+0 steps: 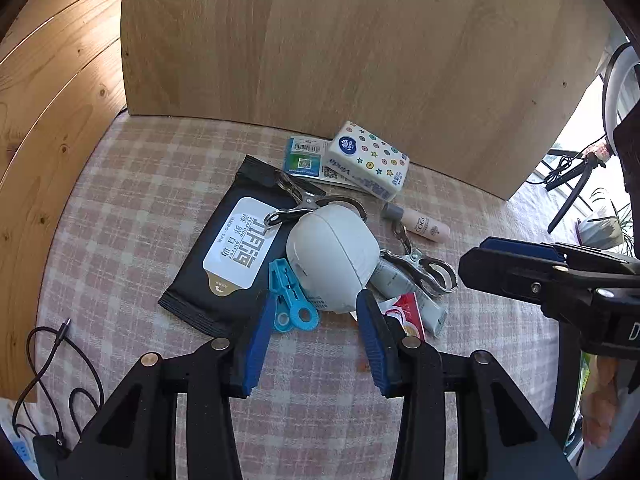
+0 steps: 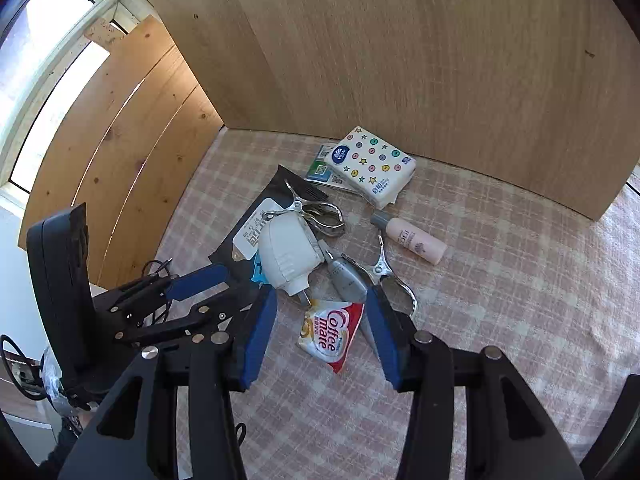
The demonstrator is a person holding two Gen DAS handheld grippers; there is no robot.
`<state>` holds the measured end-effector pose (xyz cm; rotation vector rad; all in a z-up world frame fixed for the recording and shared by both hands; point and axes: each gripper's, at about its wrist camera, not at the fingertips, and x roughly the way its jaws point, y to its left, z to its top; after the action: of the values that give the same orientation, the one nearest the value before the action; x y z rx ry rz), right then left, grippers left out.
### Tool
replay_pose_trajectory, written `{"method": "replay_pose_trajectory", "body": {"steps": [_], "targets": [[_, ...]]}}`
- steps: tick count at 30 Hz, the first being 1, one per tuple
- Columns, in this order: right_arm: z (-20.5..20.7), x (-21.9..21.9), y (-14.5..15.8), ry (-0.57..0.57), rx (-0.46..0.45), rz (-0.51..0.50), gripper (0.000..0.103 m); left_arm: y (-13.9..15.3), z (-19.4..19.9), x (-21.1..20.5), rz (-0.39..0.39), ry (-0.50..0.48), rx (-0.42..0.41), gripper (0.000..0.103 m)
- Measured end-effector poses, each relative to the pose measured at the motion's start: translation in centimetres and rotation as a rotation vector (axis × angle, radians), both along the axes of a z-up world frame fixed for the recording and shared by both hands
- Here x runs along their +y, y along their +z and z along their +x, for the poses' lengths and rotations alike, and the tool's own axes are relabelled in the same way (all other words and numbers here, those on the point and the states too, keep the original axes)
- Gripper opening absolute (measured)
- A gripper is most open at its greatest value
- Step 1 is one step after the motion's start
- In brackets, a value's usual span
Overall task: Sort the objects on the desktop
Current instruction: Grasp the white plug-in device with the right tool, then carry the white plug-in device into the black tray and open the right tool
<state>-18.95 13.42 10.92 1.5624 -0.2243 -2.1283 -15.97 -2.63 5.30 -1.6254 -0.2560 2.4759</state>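
Observation:
A pile lies on the checked cloth: a black wipes pack (image 1: 228, 248) (image 2: 256, 224), a white charger plug (image 1: 332, 258) (image 2: 290, 254), a blue plastic clip (image 1: 290, 300), two metal clips (image 1: 308, 202) (image 1: 424, 266), a grey tube (image 2: 346, 276), a Coffee mate sachet (image 2: 328, 330), a pink bottle (image 1: 424, 226) (image 2: 412, 236) and a dotted tissue pack (image 1: 370, 158) (image 2: 372, 164). My left gripper (image 1: 316, 340) is open, just short of the plug. My right gripper (image 2: 322, 328) is open over the sachet.
A wooden board (image 1: 360, 40) stands behind the pile and a slatted wooden panel (image 1: 48, 120) stands at the left. A black cable (image 1: 52, 360) lies at the cloth's left edge. My right gripper also shows at the right of the left wrist view (image 1: 520, 272).

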Motion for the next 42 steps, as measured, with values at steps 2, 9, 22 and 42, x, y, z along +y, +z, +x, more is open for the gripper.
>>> {"method": "replay_pose_trajectory", "body": {"steps": [2, 9, 22, 42], "targets": [[-1.2, -0.8, -0.5, 0.01, -0.026, -0.027, 0.046, -0.4, -0.3, 0.0, 0.01, -0.007, -0.006, 0.04], [-4.0, -3.3, -3.1, 0.038, -0.097, -0.039, 0.046, -0.9, -1.3, 0.7, 0.03, -0.053, 0.001, 0.048], [-5.4, -4.6, -7.3, 0.034, -0.237, -0.169, 0.046, -2.5, -2.8, 1.9, 0.062, -0.065, -0.033, 0.048], [0.9, 6.6, -1.6, -0.174, -0.135, -0.206, 0.043, 3.0, 0.9, 10.8, 0.126, -0.255, 0.03, 0.05]]}}
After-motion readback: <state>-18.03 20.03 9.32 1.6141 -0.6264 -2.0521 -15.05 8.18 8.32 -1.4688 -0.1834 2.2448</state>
